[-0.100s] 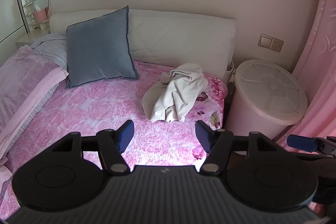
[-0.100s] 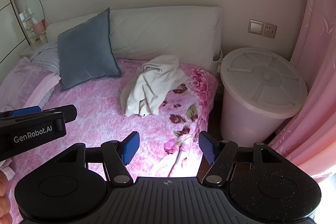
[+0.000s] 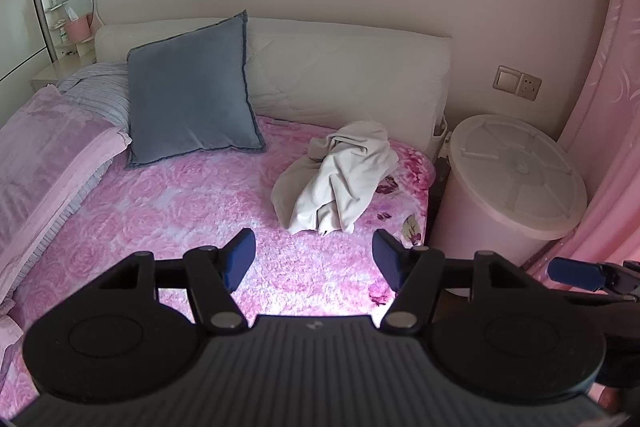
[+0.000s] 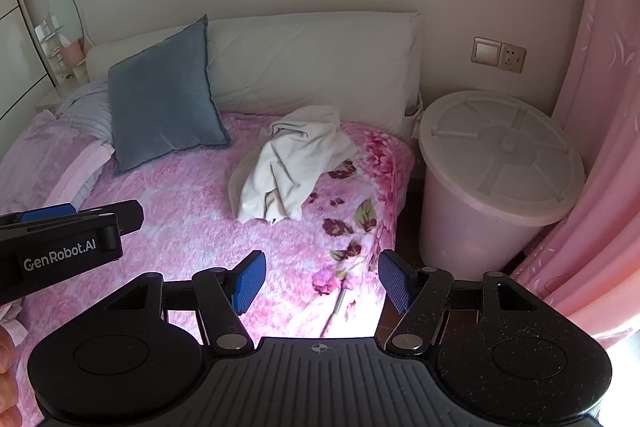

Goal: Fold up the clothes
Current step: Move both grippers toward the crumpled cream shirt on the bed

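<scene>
A crumpled cream-white garment (image 3: pixel 338 177) (image 4: pixel 290 165) lies in a heap on the pink floral bedspread (image 3: pixel 180 211) (image 4: pixel 192 223), near the bed's right edge and in front of the white headboard. My left gripper (image 3: pixel 314 259) hovers over the bedspread short of the garment, jaws wide open with nothing between them. My right gripper (image 4: pixel 322 279) hangs above the bed's right edge, also open and empty. The left gripper's body (image 4: pixel 60 247) shows at the left of the right wrist view, and a blue pad of the right gripper (image 3: pixel 574 271) shows at the right of the left wrist view.
A blue-grey cushion (image 3: pixel 192 95) leans on the white headboard (image 3: pixel 344 75). A folded pink blanket (image 3: pixel 48 163) lies along the bed's left side. A lidded pink bucket (image 3: pixel 508 187) stands right of the bed, beside a pink curtain (image 3: pixel 600 131). A person's fingers (image 4: pixel 6 367) show at lower left.
</scene>
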Available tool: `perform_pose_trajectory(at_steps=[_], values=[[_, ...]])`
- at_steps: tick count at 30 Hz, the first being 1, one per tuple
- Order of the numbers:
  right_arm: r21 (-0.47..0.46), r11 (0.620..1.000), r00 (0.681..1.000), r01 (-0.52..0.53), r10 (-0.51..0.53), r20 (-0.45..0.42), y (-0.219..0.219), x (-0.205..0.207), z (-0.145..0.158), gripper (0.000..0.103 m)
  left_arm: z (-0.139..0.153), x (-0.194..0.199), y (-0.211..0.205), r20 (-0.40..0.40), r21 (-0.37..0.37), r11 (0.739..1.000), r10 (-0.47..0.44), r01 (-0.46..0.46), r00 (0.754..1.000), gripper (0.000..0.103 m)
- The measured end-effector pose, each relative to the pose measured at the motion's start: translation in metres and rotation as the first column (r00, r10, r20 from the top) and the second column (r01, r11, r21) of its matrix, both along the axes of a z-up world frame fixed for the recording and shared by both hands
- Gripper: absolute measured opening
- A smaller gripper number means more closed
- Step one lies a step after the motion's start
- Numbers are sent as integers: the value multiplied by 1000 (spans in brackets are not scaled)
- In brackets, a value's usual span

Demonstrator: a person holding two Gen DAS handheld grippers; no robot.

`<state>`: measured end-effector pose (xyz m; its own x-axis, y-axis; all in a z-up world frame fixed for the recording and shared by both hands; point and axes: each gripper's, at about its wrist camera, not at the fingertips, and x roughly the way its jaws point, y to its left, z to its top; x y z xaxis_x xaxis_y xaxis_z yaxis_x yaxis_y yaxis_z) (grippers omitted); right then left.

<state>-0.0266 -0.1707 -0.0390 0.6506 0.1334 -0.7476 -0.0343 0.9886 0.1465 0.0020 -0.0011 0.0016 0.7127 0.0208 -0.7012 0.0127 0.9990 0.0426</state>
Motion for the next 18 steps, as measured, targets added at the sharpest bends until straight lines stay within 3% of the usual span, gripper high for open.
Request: perform_pose_trajectory(at_steps=[18], values=[[-21, 1000, 1000, -1, 2, 27, 16, 3, 6, 66, 4, 16, 43, 18, -32, 999, -3, 4, 1000, 61]])
